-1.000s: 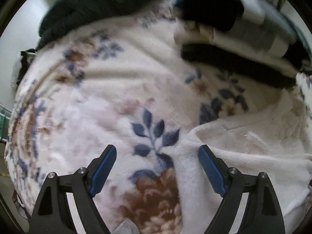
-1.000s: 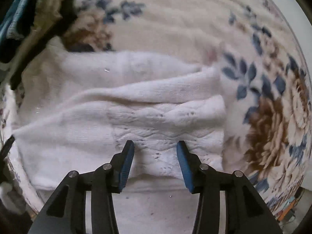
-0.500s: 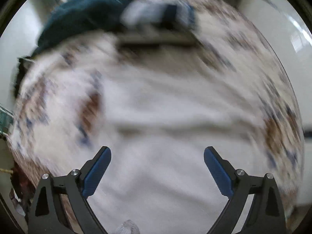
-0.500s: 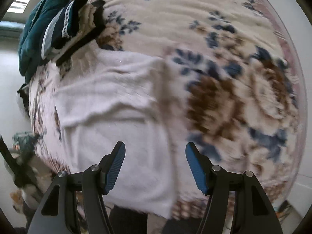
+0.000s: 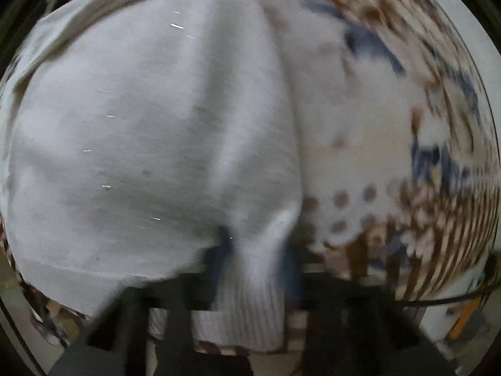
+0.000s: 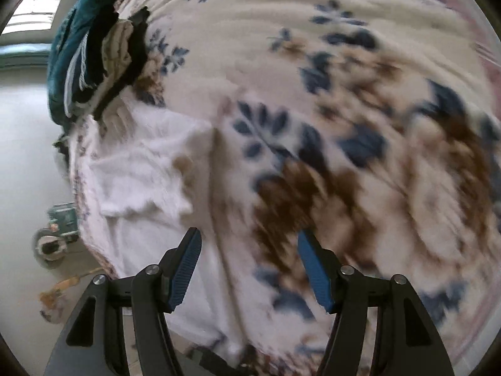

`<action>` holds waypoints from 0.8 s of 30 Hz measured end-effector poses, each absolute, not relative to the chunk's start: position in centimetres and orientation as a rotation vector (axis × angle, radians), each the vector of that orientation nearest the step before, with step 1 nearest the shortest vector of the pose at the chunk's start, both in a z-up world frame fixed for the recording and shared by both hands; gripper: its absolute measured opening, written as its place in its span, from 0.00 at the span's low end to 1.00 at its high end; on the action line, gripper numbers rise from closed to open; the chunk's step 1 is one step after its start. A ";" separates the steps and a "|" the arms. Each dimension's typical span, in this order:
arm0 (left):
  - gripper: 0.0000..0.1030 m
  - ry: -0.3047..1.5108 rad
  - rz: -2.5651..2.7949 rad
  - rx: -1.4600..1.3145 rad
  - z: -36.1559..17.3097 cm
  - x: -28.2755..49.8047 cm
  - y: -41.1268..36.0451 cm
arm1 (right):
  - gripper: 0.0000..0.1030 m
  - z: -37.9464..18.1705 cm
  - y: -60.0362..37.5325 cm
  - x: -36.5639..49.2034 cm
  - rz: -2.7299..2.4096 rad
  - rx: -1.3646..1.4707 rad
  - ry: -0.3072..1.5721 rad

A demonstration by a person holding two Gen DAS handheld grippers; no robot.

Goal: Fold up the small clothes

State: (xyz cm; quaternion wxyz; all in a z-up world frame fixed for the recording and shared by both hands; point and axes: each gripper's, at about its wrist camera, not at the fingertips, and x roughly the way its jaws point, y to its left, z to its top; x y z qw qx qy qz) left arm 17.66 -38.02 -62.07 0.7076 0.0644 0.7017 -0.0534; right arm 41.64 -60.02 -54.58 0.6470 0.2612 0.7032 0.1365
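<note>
Left tool (image 5: 256,250) was closing, its jaws pinching the ribbed cuff of the white sweater (image 5: 150,131), which spread away up-left across the floral bed blanket (image 6: 313,62). Right tool (image 6: 249,269) stood apart, empty, sweater lying to its left.

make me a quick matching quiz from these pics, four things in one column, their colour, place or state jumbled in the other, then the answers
Column one
1. white sweater
2. blanket
3. stack of clothes
4. right tongs

Column two
a. open, gripping nothing
b. piled at the far left edge of the bedding
c. cream with blue and brown flowers
d. plain, with a ribbed cuff

Pairs: 1-d, 2-c, 3-b, 4-a
</note>
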 end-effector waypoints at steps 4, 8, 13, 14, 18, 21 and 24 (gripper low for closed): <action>0.07 1.510 -0.105 0.036 -59.7 18.5 -35.3 | 0.63 -58.2 -58.0 46.5 0.341 0.720 1.593; 0.07 1.475 -0.094 -0.013 -57.2 18.7 -33.4 | 0.49 -62.2 -55.4 49.4 0.335 0.834 1.641; 0.07 1.417 -0.087 -0.079 -53.4 18.5 -30.8 | 0.15 -62.2 -52.1 50.1 0.334 0.772 1.656; 0.07 1.406 -0.084 -0.096 -52.8 18.4 -30.2 | 0.15 -61.5 -51.7 50.2 0.317 0.766 1.646; 0.07 1.360 -0.054 -0.201 -49.9 17.4 -26.0 | 0.13 -56.9 -49.6 50.7 0.326 0.701 1.607; 0.07 1.329 -0.012 -0.293 -48.1 17.5 -21.9 | 0.13 -52.9 -46.3 51.3 0.348 0.601 1.595; 0.07 1.291 0.037 -0.399 -46.7 17.2 -16.7 | 0.13 -49.3 -41.8 52.4 0.370 0.503 1.587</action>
